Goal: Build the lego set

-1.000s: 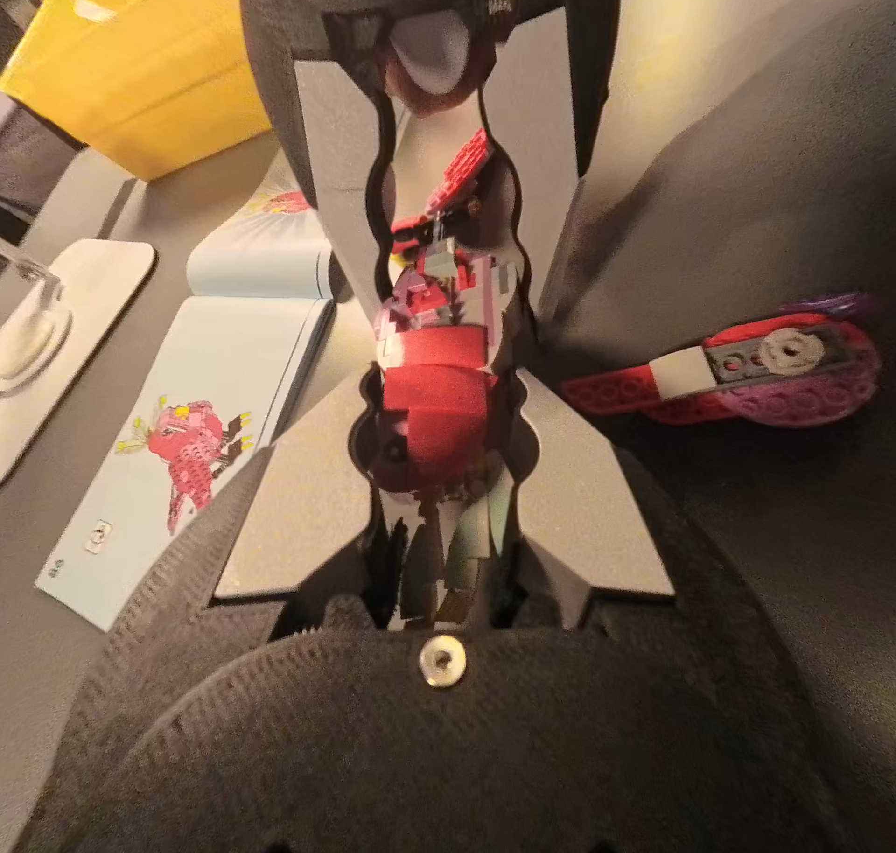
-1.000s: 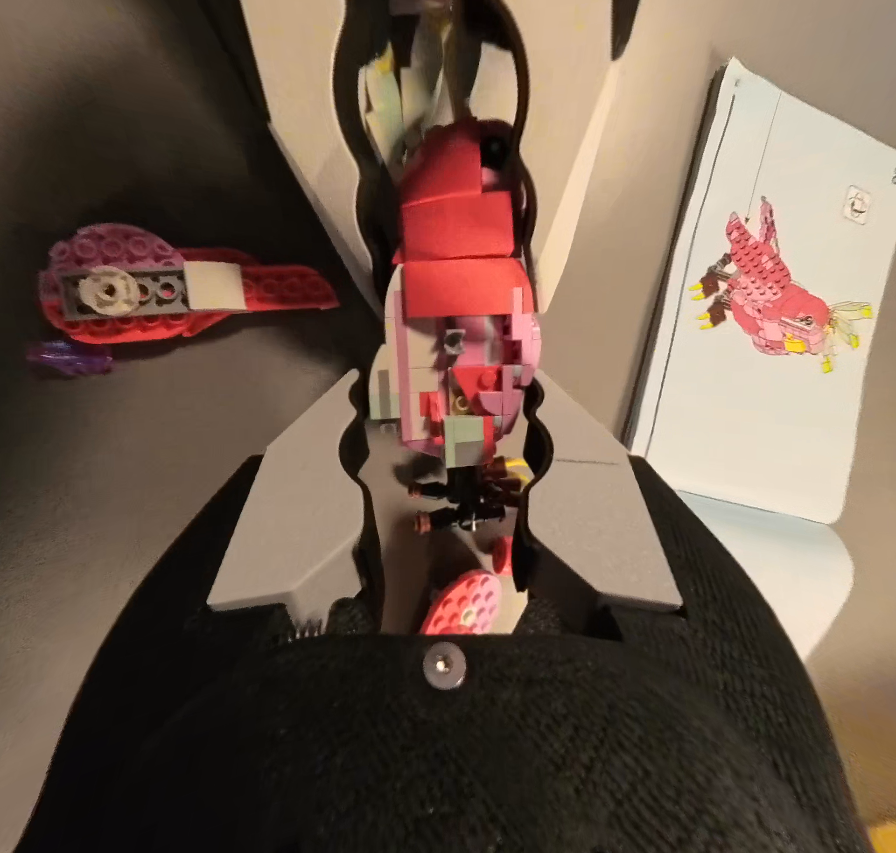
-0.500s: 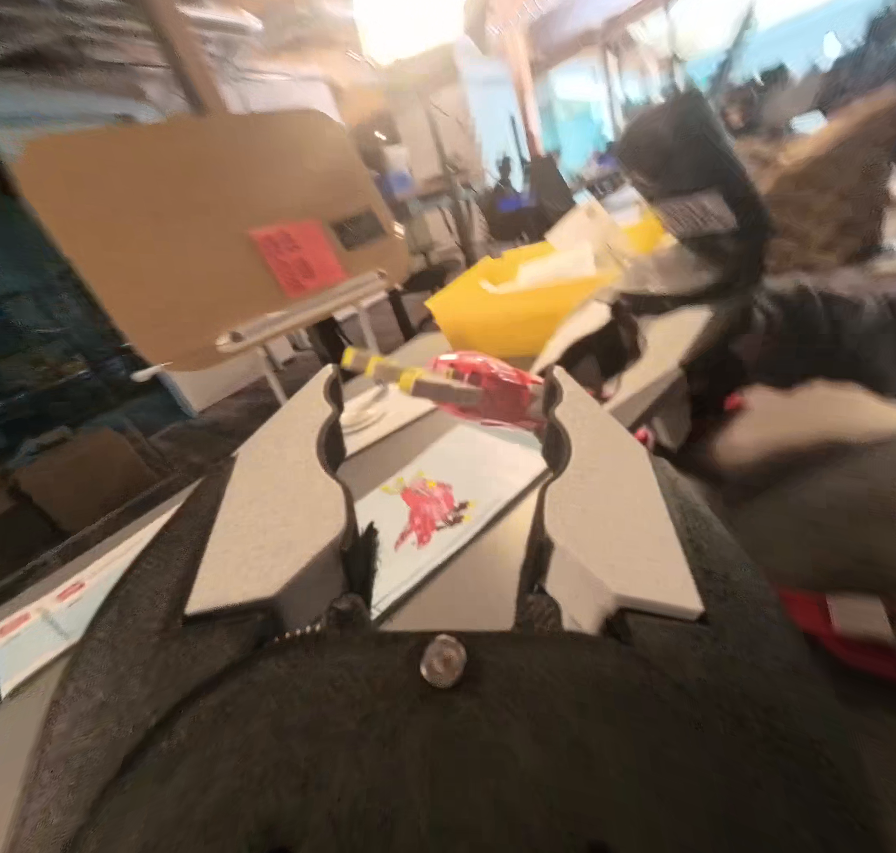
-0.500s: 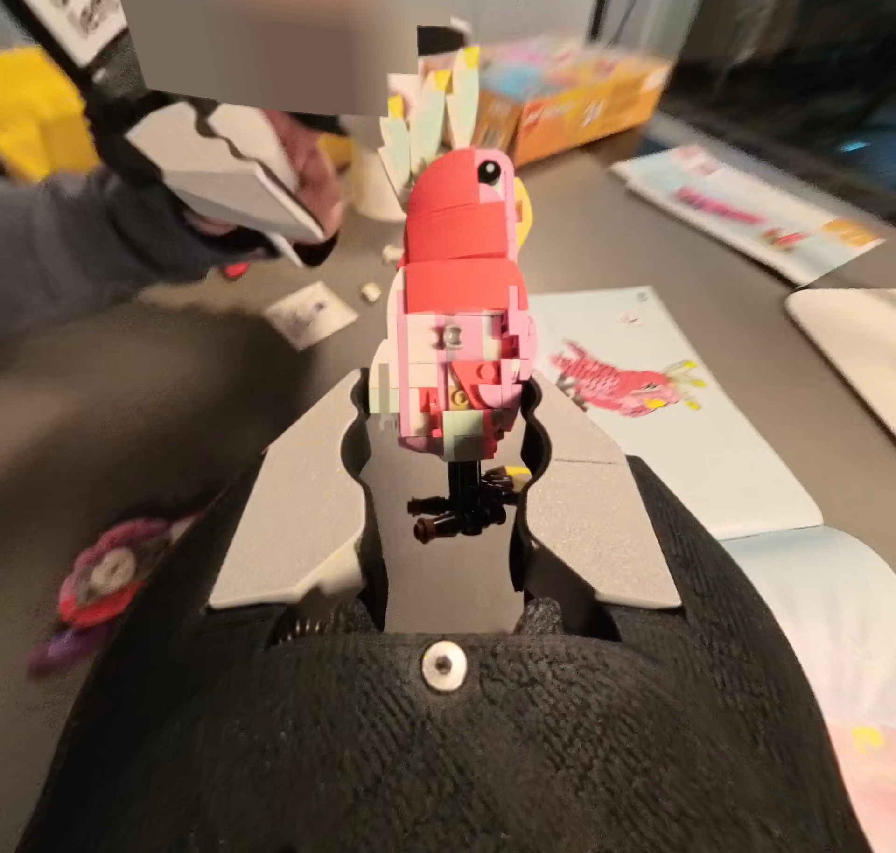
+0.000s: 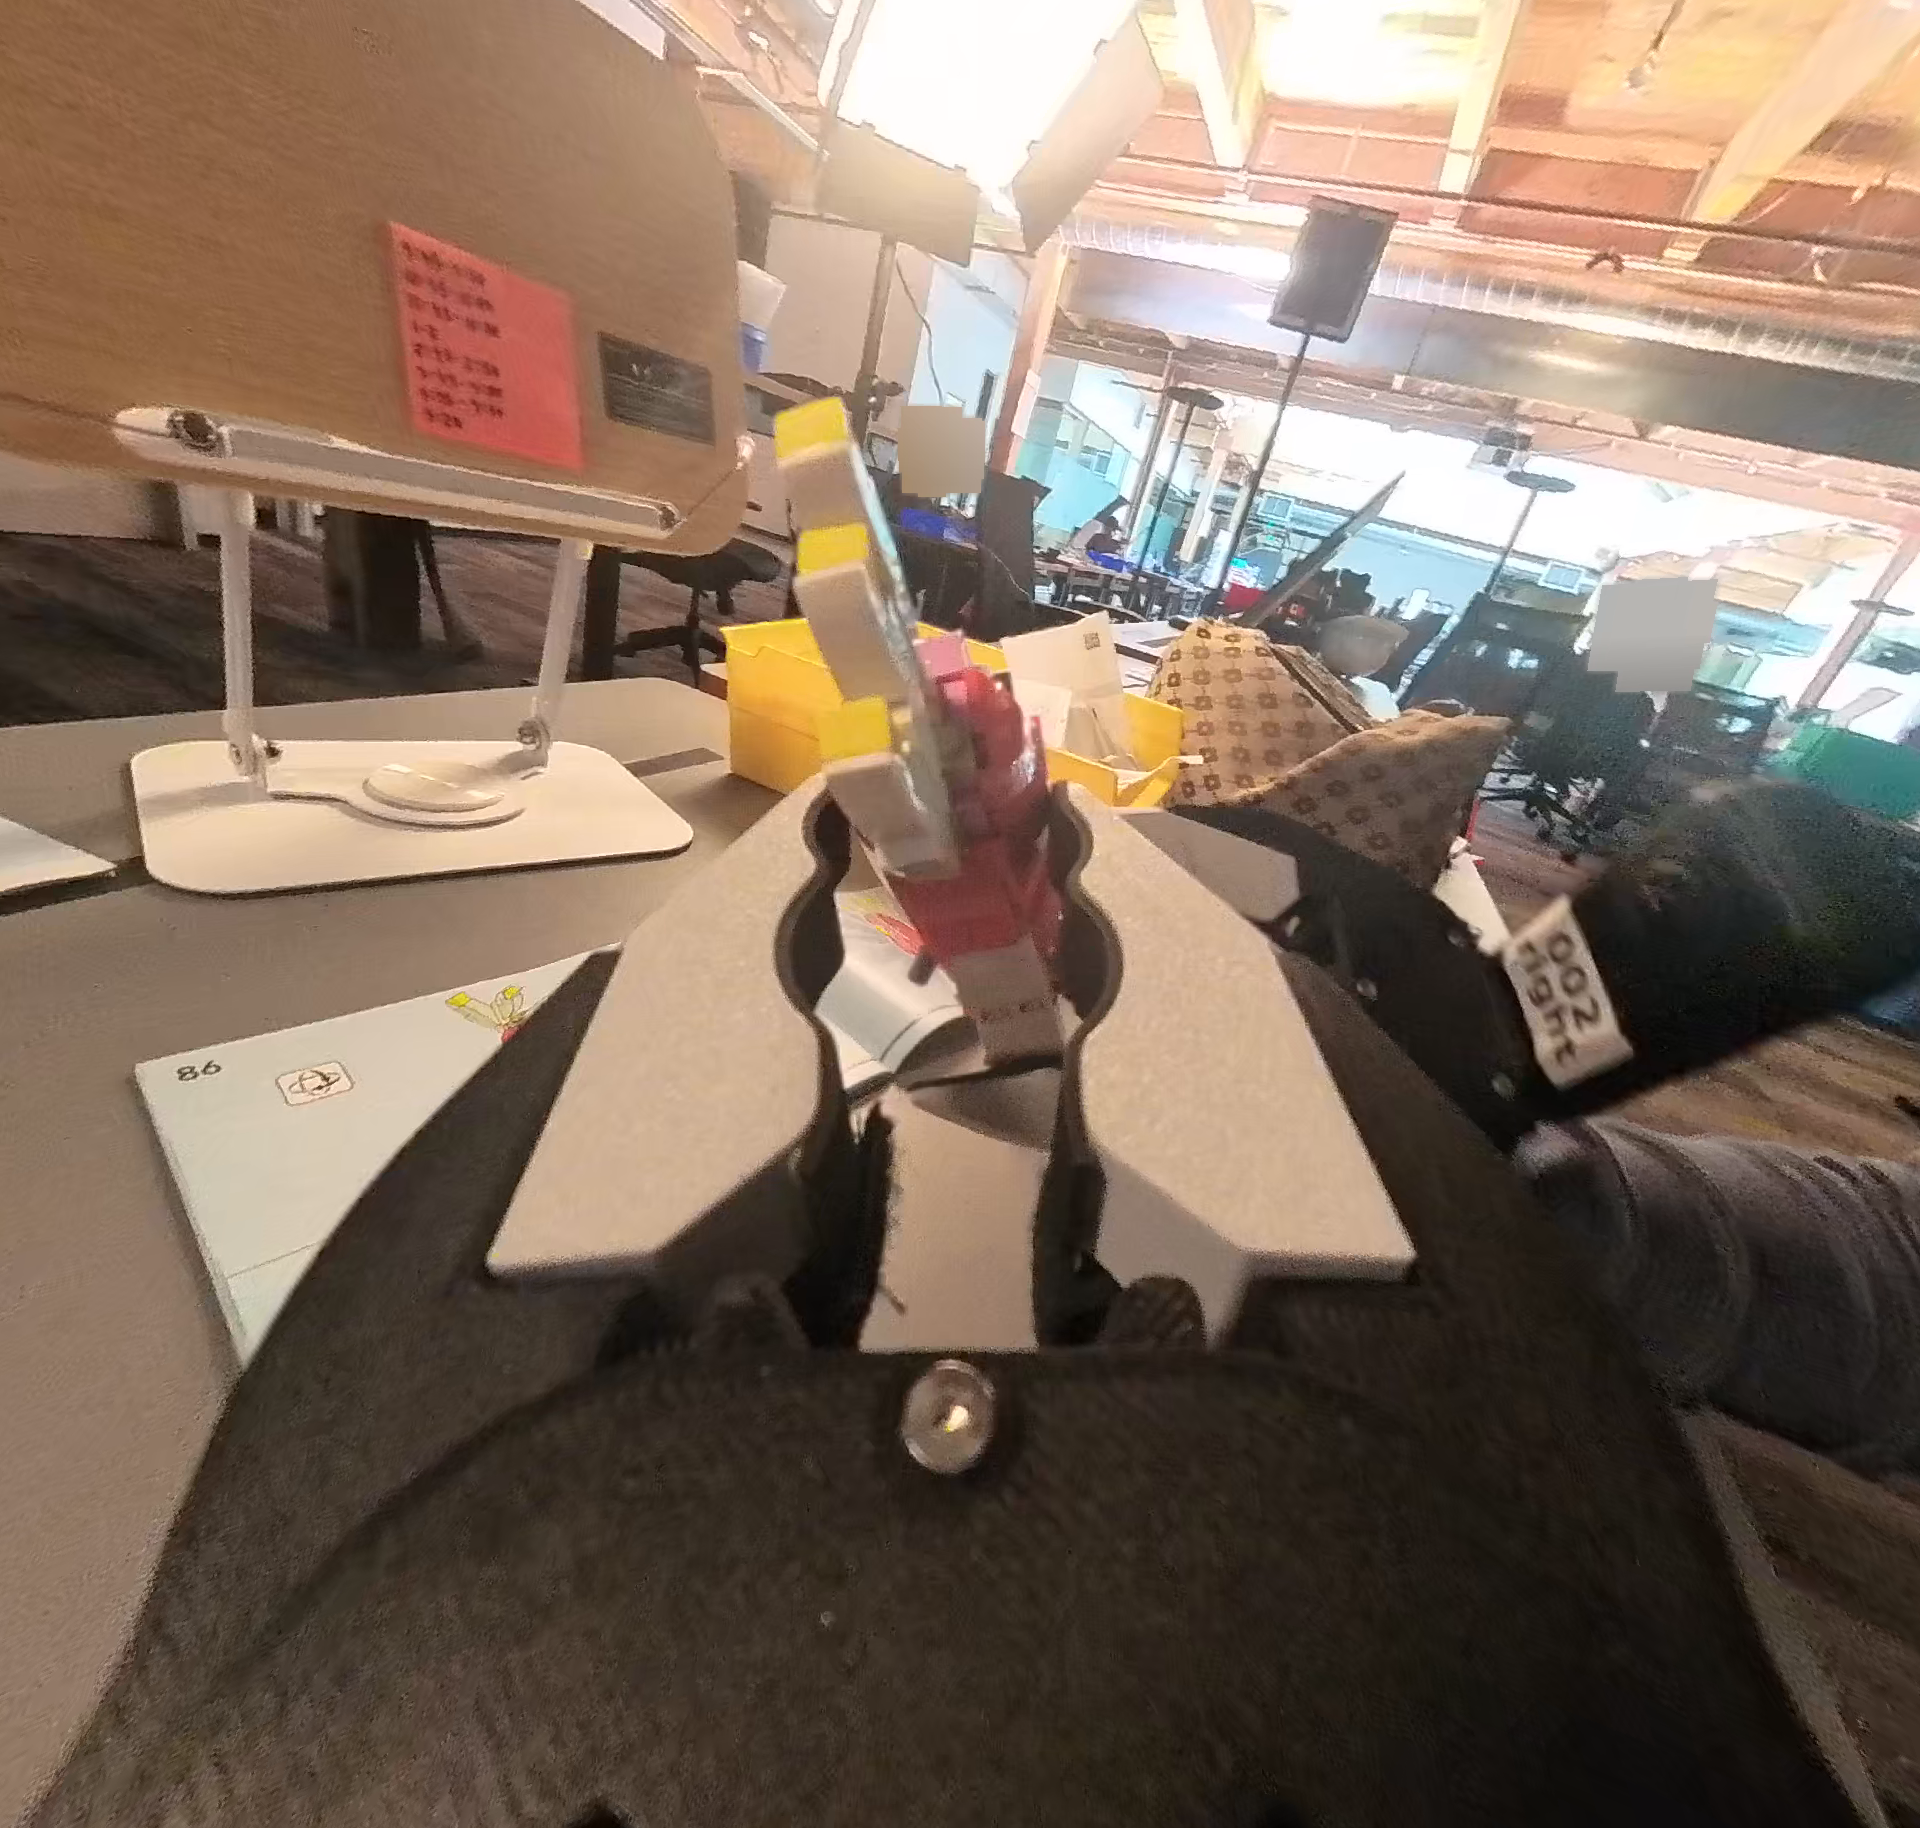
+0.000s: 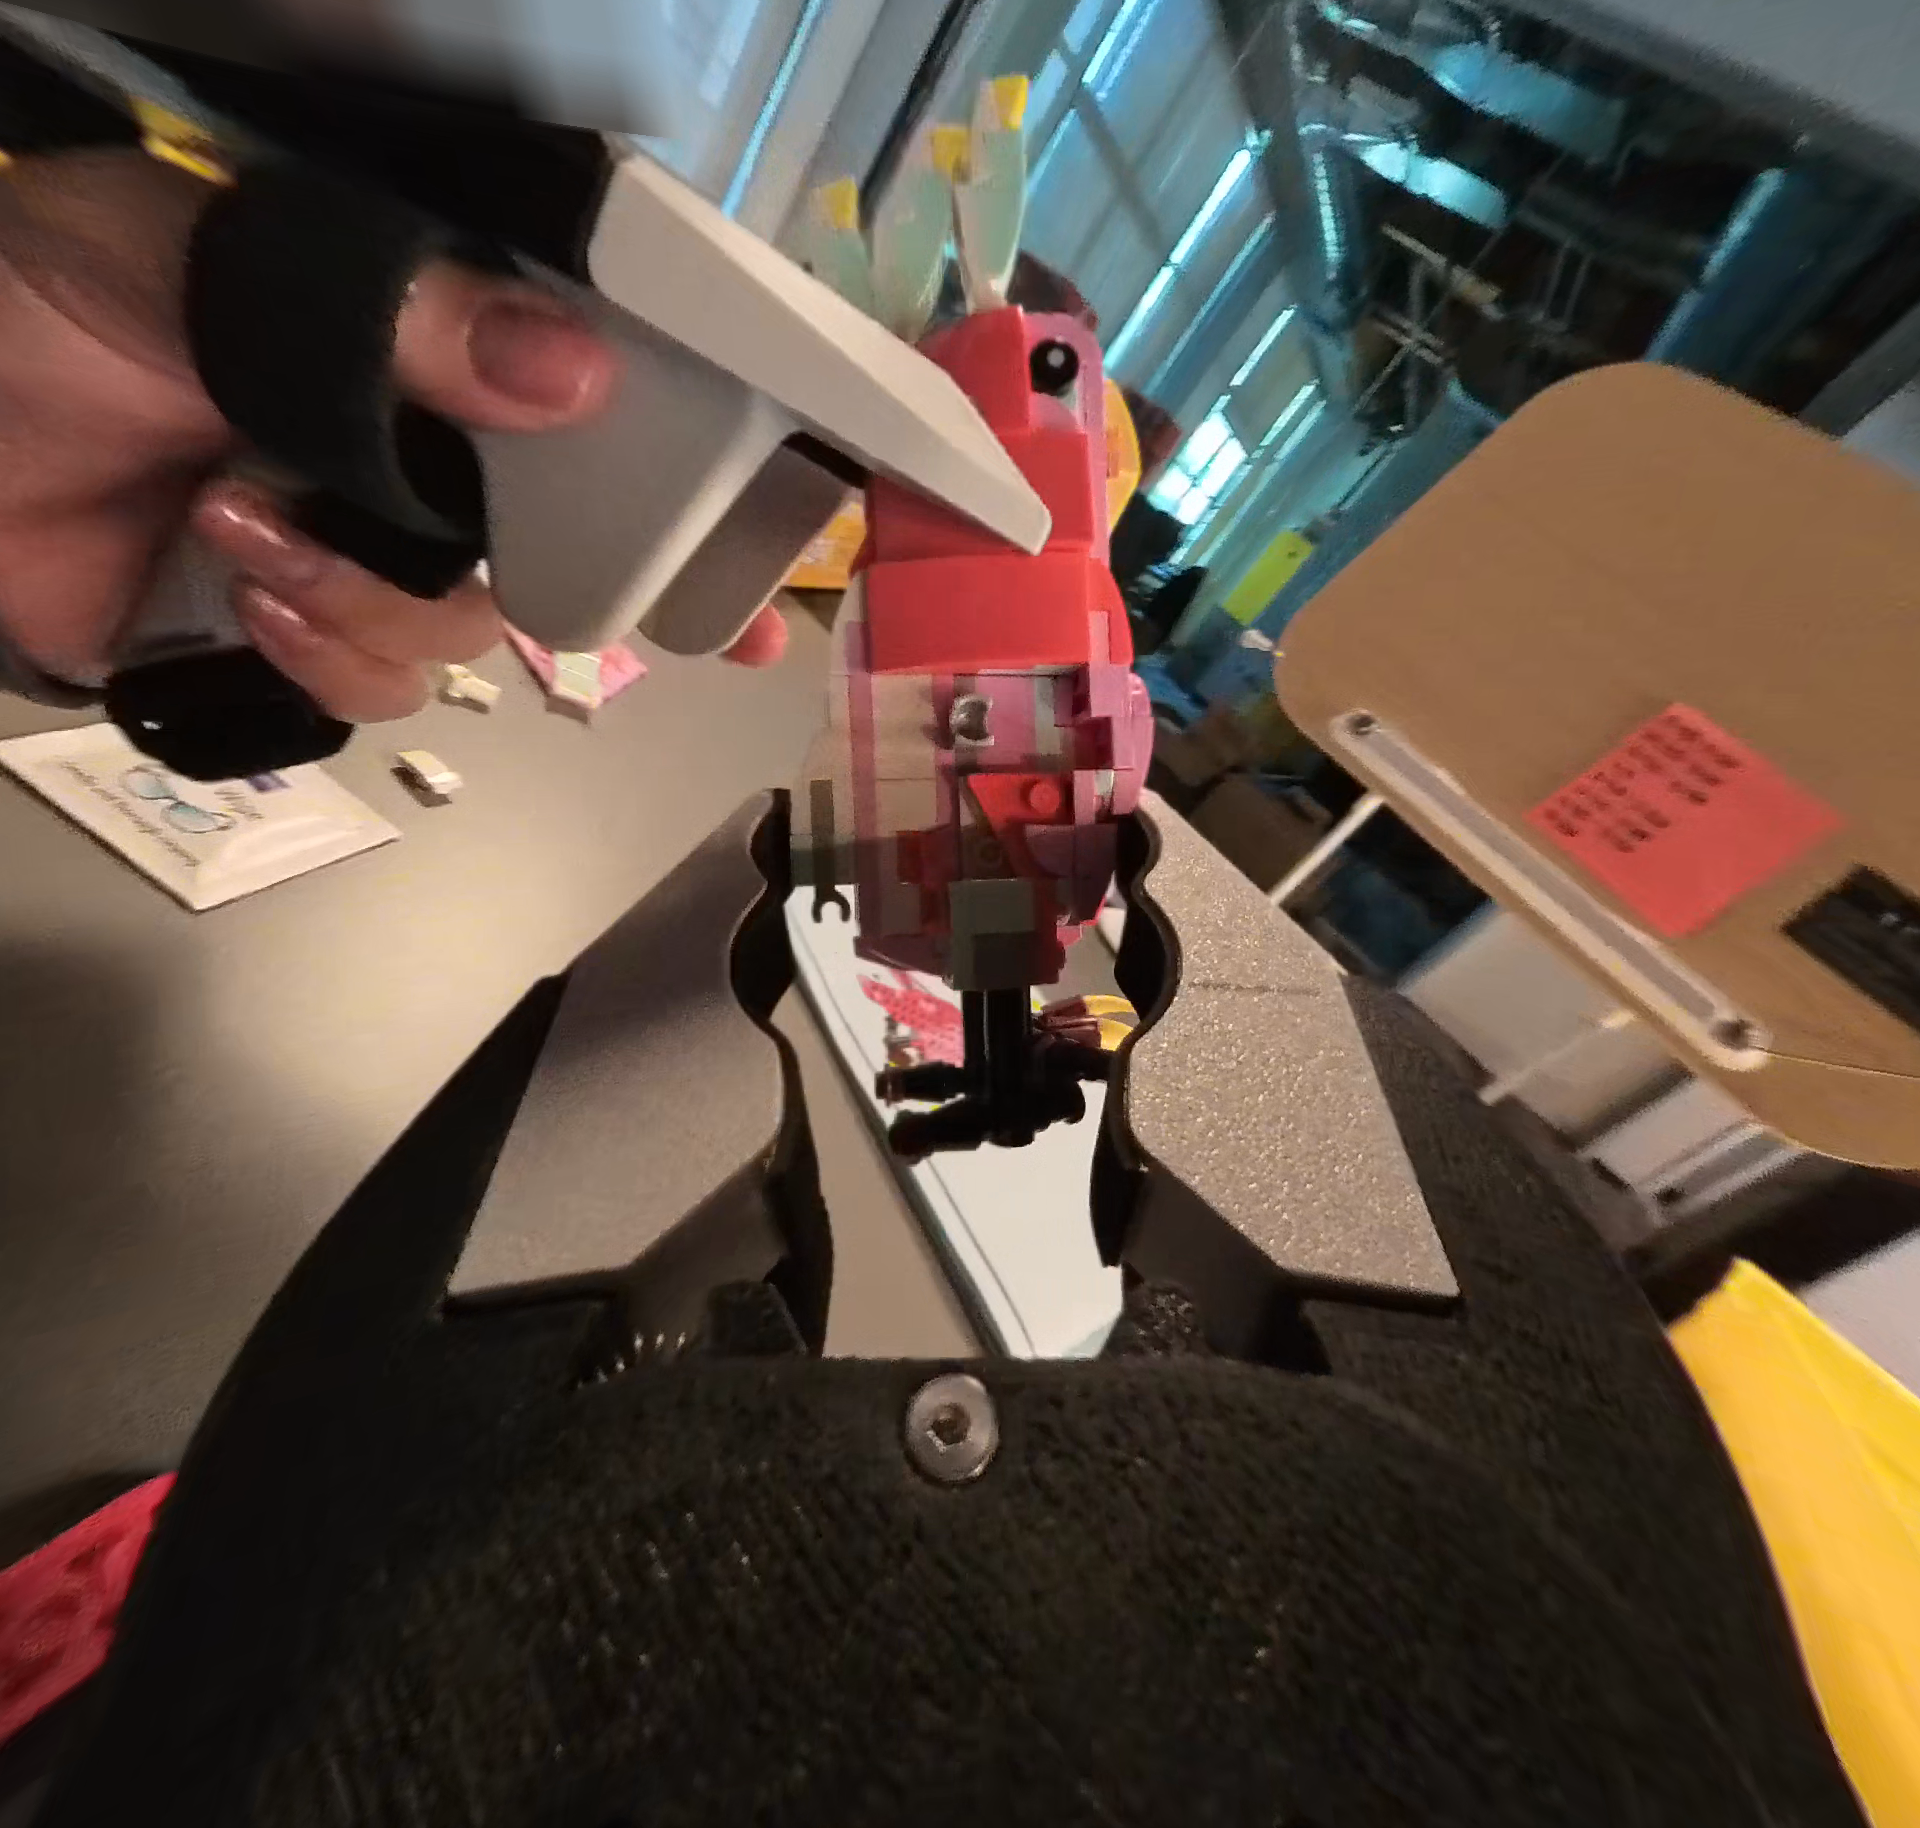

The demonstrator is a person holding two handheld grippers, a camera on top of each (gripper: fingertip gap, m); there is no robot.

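While the right gripper (image 6: 951, 843) is holding the brick-built bird of red and pink plastic blocks (image 6: 987, 615) by its lower body, I am seeing its fingers part-way open and clamped on the flanks, with the black legs hanging between them. The left gripper (image 5: 951, 843) is closing narrowly around the bird's red head and crest. One pad is lying on the red bricks; I cannot be sure of the other. I am judging that a light squeeze on the head and a firm one on the body suits this best, since the pale crest feathers with yellow tips look easy to snap off. The bird is standing upright in the air, clear of the grey table (image 5: 208, 947), above the open pale-blue booklet (image 5: 364, 1103) near its front edge.
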